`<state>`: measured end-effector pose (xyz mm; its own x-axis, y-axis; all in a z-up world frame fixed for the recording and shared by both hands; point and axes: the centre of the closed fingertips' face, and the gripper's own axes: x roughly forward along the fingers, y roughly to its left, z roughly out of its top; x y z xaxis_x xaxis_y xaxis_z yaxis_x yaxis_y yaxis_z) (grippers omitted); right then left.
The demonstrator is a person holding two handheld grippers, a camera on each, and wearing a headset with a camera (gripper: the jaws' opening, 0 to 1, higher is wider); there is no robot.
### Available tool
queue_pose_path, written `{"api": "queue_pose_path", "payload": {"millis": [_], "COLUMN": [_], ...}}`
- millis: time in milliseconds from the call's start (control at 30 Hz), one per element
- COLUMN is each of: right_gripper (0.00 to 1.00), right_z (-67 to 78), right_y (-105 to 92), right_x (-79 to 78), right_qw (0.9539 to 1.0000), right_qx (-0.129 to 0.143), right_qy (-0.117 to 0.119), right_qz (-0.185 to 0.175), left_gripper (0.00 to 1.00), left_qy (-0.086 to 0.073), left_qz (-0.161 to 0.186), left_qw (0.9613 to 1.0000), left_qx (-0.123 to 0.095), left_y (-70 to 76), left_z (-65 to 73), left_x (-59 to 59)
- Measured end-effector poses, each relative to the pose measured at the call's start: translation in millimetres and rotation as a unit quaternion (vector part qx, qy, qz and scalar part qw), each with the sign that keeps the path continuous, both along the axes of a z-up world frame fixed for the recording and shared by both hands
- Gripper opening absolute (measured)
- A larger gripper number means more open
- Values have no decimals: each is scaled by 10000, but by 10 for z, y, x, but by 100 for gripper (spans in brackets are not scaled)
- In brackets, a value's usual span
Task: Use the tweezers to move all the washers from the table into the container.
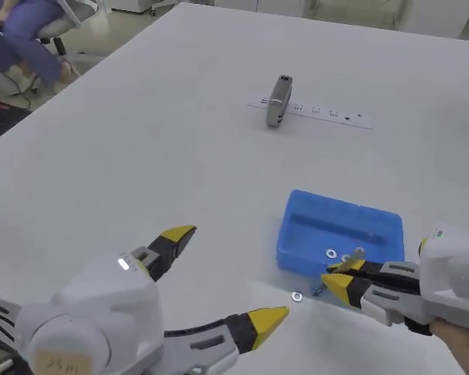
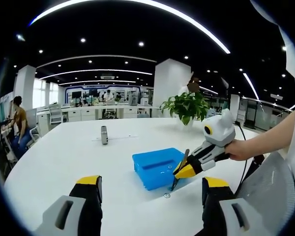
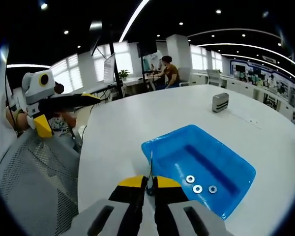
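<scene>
A blue container (image 1: 291, 248) sits on the white table with three washers (image 3: 197, 188) inside. One more washer (image 1: 297, 296) lies on the table just in front of it, also seen as a small washer (image 2: 166, 195). My right gripper (image 1: 336, 280) is shut on thin tweezers (image 1: 319, 291), whose tips hang just right of that washer, close over the table. In its own view the right gripper (image 3: 148, 183) holds the tweezers (image 3: 150, 173) at the container's (image 3: 163, 147) near edge. My left gripper (image 1: 225, 275) stands open with nothing between its fingers, left of the container.
A small grey metal block (image 1: 279, 100) stands on a printed strip at the far middle of the table. A person sits on a chair (image 1: 31, 31) beyond the table's left edge. A potted plant (image 2: 188, 105) stands past the far edge.
</scene>
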<state>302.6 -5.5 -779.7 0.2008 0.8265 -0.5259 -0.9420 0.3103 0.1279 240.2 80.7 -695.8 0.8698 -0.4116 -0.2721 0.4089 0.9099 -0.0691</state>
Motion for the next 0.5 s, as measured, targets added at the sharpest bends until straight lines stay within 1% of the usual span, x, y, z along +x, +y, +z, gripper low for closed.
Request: {"api": "queue_pose_path", "payload": {"millis": [100, 167, 200, 267, 300, 400, 467, 500], "right_gripper": [3, 3, 3, 3, 3, 3, 3, 3], "right_z": [-1, -2, -3, 1, -1, -5, -10, -10], "right_y": [21, 45, 56, 83, 102, 144, 159, 166], "right_x": [-25, -49, -61, -88, -105, -111, -96, -83], "right_qw": [9998, 9987, 9975, 9953, 9934, 9911, 9900, 9892], "right_qx": [-92, -267, -381, -515, -596, -667, -725, -774], "right_qy": [-38, -117, -168, -224, -236, -150, -56, -51], "right_qz": [159, 416, 569, 794, 950, 1139, 1207, 1240], "left_gripper": [85, 85, 85, 85, 85, 85, 85, 85], "left_qy": [0, 5, 2, -4, -6, -29, -42, -43], "left_qz": [15, 9, 3, -2, -1, 0, 3, 7], "left_qw": [10000, 10000, 10000, 10000, 10000, 10000, 10000, 10000], "left_qx": [-12, 10, 10, 7, 6, -10, -28, -31], "left_y": [11, 13, 10, 8, 8, 8, 5, 5], "left_z": [-3, -10, -8, -5, -4, 8, 18, 21], "left_x": [1, -1, -1, -3, -3, -3, -3, -3]}}
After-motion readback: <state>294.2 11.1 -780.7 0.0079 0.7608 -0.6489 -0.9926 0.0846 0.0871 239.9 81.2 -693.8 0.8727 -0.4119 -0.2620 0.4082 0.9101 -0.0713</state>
